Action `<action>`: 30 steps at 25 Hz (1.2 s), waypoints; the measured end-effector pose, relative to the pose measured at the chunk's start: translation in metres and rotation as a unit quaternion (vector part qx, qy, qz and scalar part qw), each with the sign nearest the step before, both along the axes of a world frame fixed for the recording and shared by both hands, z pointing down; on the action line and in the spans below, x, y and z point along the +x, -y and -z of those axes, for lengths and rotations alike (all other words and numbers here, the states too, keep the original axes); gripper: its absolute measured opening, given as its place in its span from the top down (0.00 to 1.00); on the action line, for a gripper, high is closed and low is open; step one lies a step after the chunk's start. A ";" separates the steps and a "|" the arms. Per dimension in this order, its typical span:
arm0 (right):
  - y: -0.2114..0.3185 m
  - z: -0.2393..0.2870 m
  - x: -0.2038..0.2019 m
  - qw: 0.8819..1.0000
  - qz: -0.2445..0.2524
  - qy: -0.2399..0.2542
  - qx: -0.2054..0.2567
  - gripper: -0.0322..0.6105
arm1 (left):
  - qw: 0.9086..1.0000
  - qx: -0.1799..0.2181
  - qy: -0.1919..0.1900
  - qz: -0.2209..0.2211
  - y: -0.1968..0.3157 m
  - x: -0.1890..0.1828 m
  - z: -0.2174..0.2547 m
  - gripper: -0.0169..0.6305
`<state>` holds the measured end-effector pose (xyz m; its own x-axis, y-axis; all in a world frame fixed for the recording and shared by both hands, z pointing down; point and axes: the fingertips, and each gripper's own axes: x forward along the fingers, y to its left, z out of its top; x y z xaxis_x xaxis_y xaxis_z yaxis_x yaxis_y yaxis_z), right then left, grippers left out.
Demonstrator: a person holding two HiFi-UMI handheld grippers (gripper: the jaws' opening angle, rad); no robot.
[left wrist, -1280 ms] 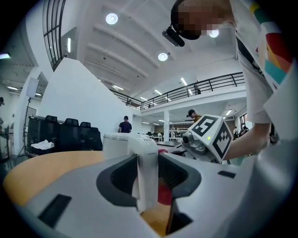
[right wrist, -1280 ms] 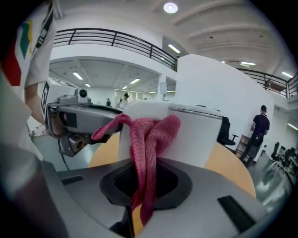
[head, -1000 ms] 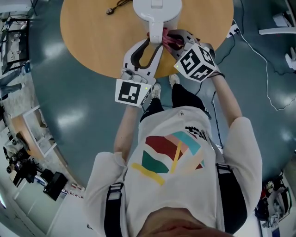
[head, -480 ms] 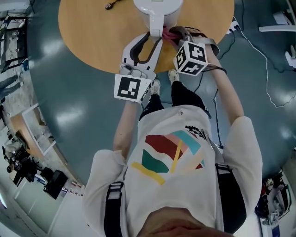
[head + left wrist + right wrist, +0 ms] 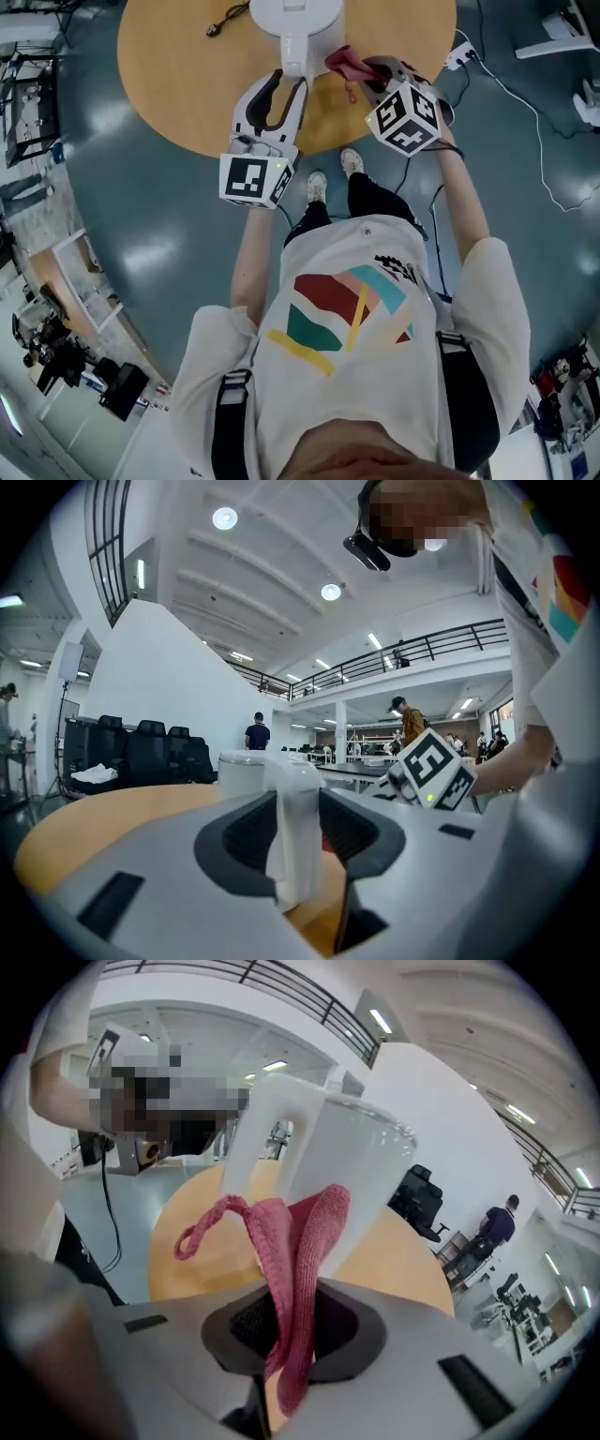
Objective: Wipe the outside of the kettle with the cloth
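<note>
While the left gripper [image 5: 289, 81] is clenched on the handle [image 5: 291, 836] of the white kettle [image 5: 295, 17], the right gripper [image 5: 366, 73] pinches the pink-red cloth [image 5: 344, 63] just beside the kettle body, on its right side. Kettle is over the round wooden table [image 5: 178, 84], cut off by the top edge of the head view; can't tell if its base rests on the wood

Markings: only black-and-white square codes on the left cube [image 5: 251, 178] and right cube [image 5: 405, 117]. Small dark print on the shirt [image 5: 398, 270] is too small to read

Head view only:
- black cable [image 5: 228, 19] with plug lying on the table, left of the kettle
- white cable [image 5: 525, 112] trailing over the floor at right
- both grippers side by side at the table's near edge

Left gripper view only:
- handle standing upright between the dark pads, filling the gap
- row of black chairs [image 5: 155, 752] beyond the table, two people [image 5: 257, 731] standing far back, railing [image 5: 422, 649] above
- right cube shows at its right side

Right gripper view only:
- cloth folded double between the jaws, tail hanging below them, one thin loop curling off to the left
- kettle wall right behind the cloth; contact can't be confirmed
</note>
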<state>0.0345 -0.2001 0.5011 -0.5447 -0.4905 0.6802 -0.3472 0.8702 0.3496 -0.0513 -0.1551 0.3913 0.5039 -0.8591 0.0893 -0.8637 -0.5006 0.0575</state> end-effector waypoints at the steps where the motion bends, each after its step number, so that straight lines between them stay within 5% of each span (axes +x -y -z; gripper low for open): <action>1: 0.000 0.006 0.005 1.000 -0.011 0.013 0.000 0.89 | 1.000 0.001 0.006 0.005 -0.001 -0.001 0.000 0.71; 10: -0.022 0.058 0.014 0.979 -0.059 0.191 -0.029 0.89 | 0.997 -0.002 0.026 0.073 -0.004 -0.004 -0.004 0.71; 15: -0.032 0.072 -0.013 0.935 -0.102 0.334 -0.057 0.89 | 0.987 0.009 0.030 0.155 0.002 -0.034 -0.003 0.71; 23: -0.006 0.106 -0.065 0.924 -0.110 0.367 -0.002 0.89 | 0.984 0.000 0.029 0.178 0.016 -0.063 0.000 0.71; 30: -0.006 0.105 -0.090 0.935 -0.099 0.340 0.021 0.89 | 0.984 0.050 0.021 0.172 0.000 -0.057 0.016 0.71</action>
